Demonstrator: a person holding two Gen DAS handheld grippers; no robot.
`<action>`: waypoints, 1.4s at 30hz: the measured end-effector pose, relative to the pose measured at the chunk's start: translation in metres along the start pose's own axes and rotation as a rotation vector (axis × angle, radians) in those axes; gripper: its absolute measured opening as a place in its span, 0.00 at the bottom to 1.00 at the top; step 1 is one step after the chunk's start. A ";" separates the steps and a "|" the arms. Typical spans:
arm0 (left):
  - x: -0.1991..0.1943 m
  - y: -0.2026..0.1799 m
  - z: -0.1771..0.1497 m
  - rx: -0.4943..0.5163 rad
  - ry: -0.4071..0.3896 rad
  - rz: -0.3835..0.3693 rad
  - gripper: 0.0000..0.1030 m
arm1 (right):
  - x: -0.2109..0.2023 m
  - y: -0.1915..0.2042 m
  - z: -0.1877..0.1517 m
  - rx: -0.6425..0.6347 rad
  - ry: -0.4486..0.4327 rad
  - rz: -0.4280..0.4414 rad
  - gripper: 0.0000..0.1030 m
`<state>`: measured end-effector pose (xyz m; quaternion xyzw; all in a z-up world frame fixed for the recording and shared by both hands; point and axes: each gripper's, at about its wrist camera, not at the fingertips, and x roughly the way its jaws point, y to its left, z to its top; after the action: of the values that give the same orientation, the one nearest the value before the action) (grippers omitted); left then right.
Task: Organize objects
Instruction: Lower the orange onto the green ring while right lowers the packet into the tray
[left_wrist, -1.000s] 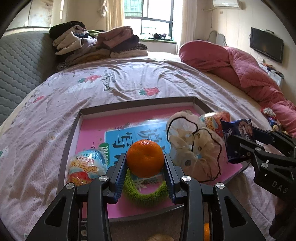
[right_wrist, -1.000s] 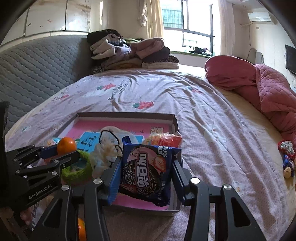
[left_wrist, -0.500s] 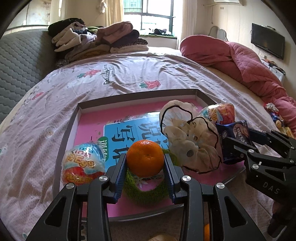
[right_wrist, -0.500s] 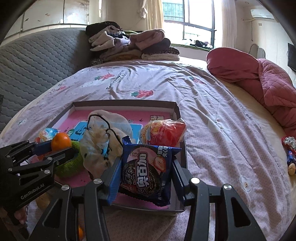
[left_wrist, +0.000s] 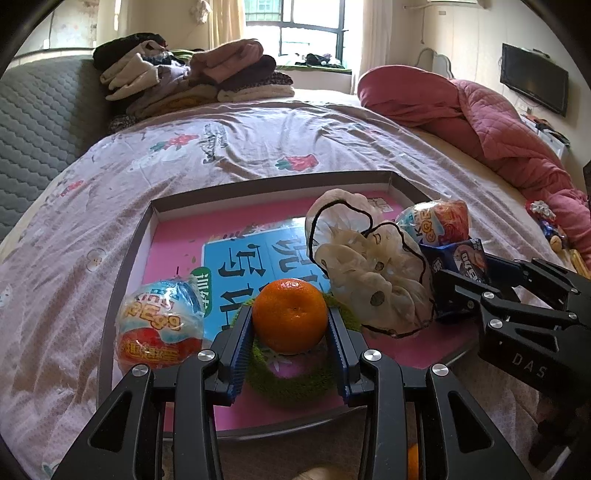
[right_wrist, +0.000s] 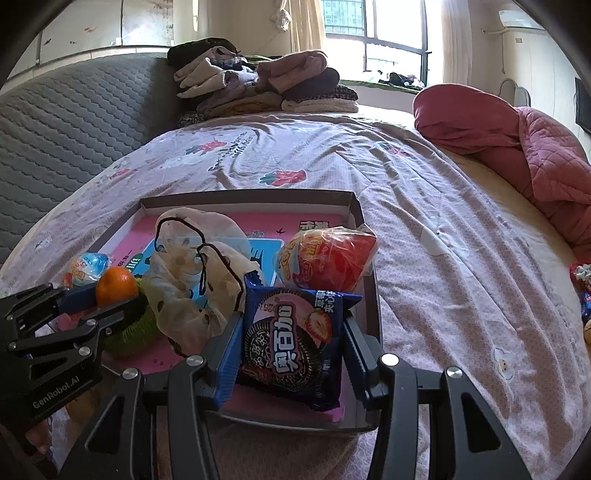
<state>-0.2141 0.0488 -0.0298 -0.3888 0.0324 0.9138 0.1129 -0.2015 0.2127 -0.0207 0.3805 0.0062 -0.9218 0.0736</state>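
On a bed (left_wrist: 258, 147) spread with a pale floral sheet, a shallow pink-floored tray (left_wrist: 258, 188) sits near the front edge, its low grey rim closing it on all sides. The left gripper (left_wrist: 290, 343) has its fingers clamped on an orange mandarin (left_wrist: 290, 315), held above a green fuzzy ring (left_wrist: 288, 384) that lies near the tray's front rim. Just left of it, against the left rim, rests a wrapped toy egg (left_wrist: 159, 328). The right gripper (right_wrist: 291, 354) grips a blue cookie packet (right_wrist: 293, 343) by its sides, over the tray's front right corner. Beyond the packet a red-and-white snack bag (right_wrist: 325, 258) leans at the right rim, and a crumpled cream cloth with black trim (right_wrist: 192, 266) fills the middle between the two grippers. The tray's far half shows bare pink floor and a blue printed label. To the right of the tray the sheet lies open as far as a pink quilt (right_wrist: 517, 147); folded clothes (right_wrist: 266, 85) are stacked by the grey headboard (right_wrist: 74, 118), well apart from the tray.
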 end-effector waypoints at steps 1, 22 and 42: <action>0.000 0.000 0.000 -0.002 0.000 -0.002 0.38 | 0.000 0.000 0.000 0.002 0.000 0.000 0.49; 0.007 0.000 -0.002 -0.006 0.027 -0.014 0.38 | 0.009 0.001 0.002 0.007 0.032 0.002 0.51; 0.005 -0.001 -0.003 -0.007 0.047 -0.026 0.45 | 0.009 0.006 0.001 -0.022 0.048 -0.018 0.55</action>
<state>-0.2146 0.0497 -0.0355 -0.4111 0.0266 0.9029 0.1227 -0.2075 0.2054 -0.0258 0.4018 0.0213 -0.9129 0.0694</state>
